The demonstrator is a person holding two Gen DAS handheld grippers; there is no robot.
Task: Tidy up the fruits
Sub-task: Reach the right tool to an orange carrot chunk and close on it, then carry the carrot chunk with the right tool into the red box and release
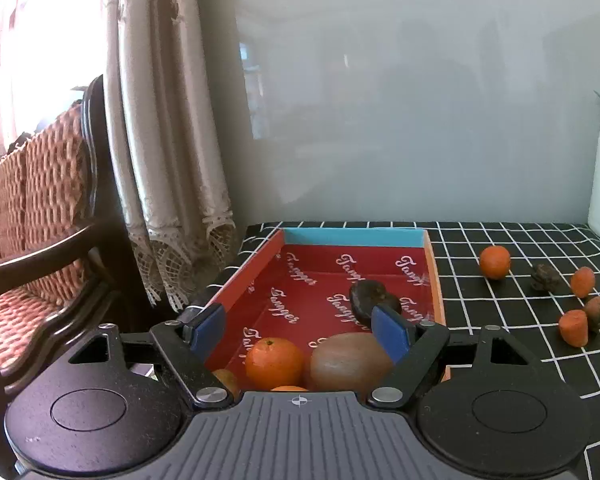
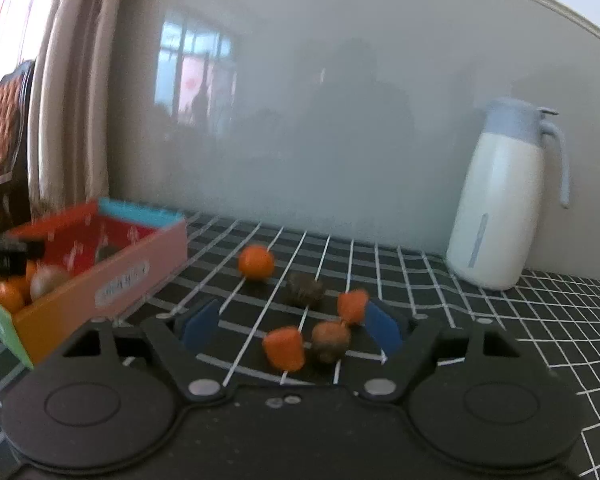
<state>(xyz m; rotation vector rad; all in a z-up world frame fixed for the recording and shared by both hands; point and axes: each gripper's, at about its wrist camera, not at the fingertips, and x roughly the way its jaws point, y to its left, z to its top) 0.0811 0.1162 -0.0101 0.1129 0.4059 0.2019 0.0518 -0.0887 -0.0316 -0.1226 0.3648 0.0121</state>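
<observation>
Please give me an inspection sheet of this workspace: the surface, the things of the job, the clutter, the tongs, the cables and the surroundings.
Surface: black tablecloth with white grid.
Job's things: red box holds an orange, a brown kiwi and a dark fruit. Outside it lie a loose orange, three orange pieces, nearest, and two brown lumps, nearest.
Clutter: white jug with blue lid.
Tongs: left tongs open over the box, holding nothing; right tongs open, low over the loose pieces.
Cables: nothing seen.
Surroundings: grey wall panel, lace curtain, wooden chair.
</observation>
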